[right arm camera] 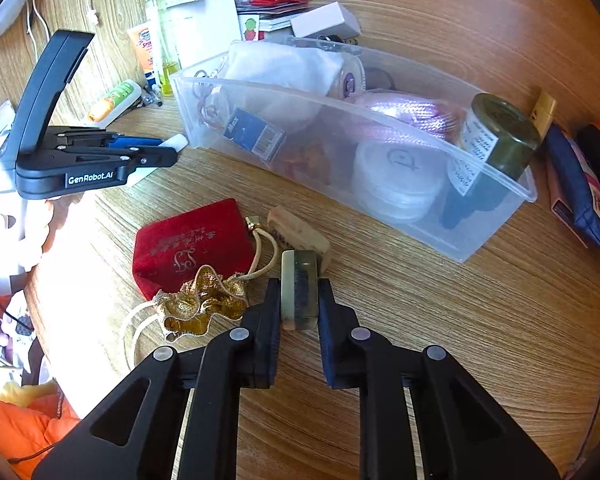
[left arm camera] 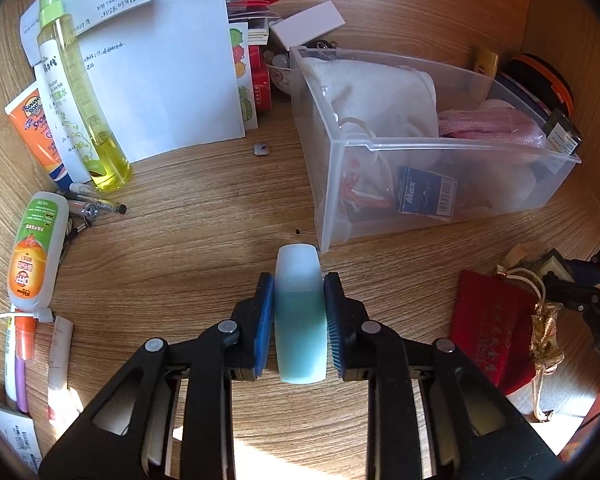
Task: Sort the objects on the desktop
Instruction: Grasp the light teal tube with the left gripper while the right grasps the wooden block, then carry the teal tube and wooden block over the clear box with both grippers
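A blue-and-white bottle [left arm camera: 300, 316] is clamped by the left gripper [left arm camera: 299, 292], a stone seal [right arm camera: 299, 290] by the right gripper [right arm camera: 299, 296]; contents of the clear bin [right arm camera: 496, 200] are blurred.

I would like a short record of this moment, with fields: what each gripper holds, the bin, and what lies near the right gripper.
left gripper: shut on the pale blue bottle, above the wooden desk
right gripper: shut on the small stone block
clear plastic bin: on the desk, already holds a white cloth pouch, a pink pouch and a dark green jar
near right gripper: red velvet pouch with gold lining, lying flat
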Tool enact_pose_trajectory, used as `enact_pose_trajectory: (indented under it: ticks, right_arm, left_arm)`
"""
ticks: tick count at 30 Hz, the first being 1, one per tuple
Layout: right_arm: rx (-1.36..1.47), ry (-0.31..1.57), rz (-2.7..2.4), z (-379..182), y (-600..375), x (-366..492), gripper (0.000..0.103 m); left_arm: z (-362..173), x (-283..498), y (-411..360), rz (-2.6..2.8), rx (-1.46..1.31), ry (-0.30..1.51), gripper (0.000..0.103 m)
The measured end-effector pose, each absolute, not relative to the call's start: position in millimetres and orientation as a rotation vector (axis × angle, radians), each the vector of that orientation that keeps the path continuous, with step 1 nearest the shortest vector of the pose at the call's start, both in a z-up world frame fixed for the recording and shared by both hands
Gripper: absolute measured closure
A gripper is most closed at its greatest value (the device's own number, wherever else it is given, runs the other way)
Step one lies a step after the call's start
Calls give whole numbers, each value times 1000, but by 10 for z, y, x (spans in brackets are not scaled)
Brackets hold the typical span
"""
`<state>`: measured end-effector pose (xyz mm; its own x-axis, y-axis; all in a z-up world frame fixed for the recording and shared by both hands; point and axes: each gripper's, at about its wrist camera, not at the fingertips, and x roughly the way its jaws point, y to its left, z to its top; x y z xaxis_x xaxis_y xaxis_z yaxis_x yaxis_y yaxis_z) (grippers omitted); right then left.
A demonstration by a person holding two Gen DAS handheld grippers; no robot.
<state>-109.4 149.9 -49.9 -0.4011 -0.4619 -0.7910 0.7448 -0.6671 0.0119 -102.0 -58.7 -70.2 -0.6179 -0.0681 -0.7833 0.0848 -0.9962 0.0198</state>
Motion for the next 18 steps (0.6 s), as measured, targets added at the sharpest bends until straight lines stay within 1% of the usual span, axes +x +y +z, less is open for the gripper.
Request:
enact_pose_trajectory:
  ticks: [12,18]
  right_arm:
    - [972,322,-2178,-143,1698,-1174,88]
    - [937,265,-2189,23,1686,-1204,88]
  left_arm:
    - [-301,-752,-519,-2866,1198,88,78]
    - [-121,-752,-357,-2947,1129,103,78]
